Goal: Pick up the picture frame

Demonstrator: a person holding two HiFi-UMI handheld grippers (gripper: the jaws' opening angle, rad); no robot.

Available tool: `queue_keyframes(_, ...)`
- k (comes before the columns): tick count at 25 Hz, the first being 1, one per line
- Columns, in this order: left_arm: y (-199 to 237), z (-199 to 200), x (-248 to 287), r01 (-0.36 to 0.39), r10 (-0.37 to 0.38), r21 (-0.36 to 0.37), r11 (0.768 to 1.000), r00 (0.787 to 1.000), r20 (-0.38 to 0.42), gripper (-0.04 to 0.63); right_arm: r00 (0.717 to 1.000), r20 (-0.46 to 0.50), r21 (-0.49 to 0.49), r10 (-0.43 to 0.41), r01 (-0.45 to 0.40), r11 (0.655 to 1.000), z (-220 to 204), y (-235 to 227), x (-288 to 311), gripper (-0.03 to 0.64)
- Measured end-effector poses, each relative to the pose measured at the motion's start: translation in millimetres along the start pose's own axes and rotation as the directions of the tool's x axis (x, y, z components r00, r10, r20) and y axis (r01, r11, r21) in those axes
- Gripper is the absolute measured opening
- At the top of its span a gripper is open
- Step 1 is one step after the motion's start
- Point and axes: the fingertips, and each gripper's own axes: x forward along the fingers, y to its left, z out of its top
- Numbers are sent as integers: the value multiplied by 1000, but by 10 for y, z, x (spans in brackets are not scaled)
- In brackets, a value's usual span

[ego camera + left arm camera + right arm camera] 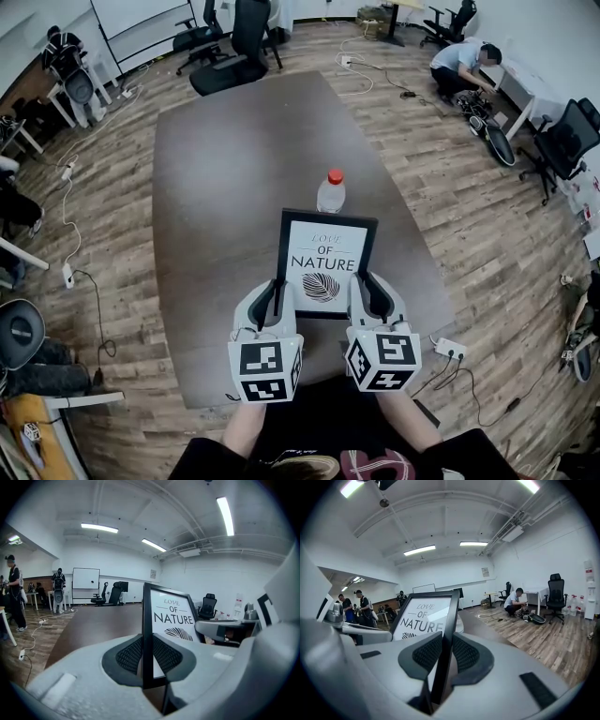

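Left gripper (pixel 275 292) and right gripper (pixel 362 289), two in all, clamped on one frame (pixel 326 253).
Each gripper's two black pads (pixel 129 656) pinched one side edge, left on left and right on right. The frame stood upright, print facing the person, over the near end of one brown table (pixel 234 159). One red-capped bottle (pixel 331 193) stood just behind it.

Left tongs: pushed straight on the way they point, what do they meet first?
The picture frame, clamped in the left tongs; beyond it likely only table top, bottle off to the right.
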Motion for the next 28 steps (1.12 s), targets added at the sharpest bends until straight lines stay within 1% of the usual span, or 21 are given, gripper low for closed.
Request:
queue_keyframes(22, 25, -95, -17, -10, 10, -12, 1000, 1000, -11, 73, 1000, -8, -14, 7, -7, 1000, -77, 29, 7, 80)
queue_keyframes(28, 15, -119, -10, -15, 15, -6, 1000, 1000, -16, 72, 1000, -12, -19, 10, -10, 1000, -95, 18, 8, 80)
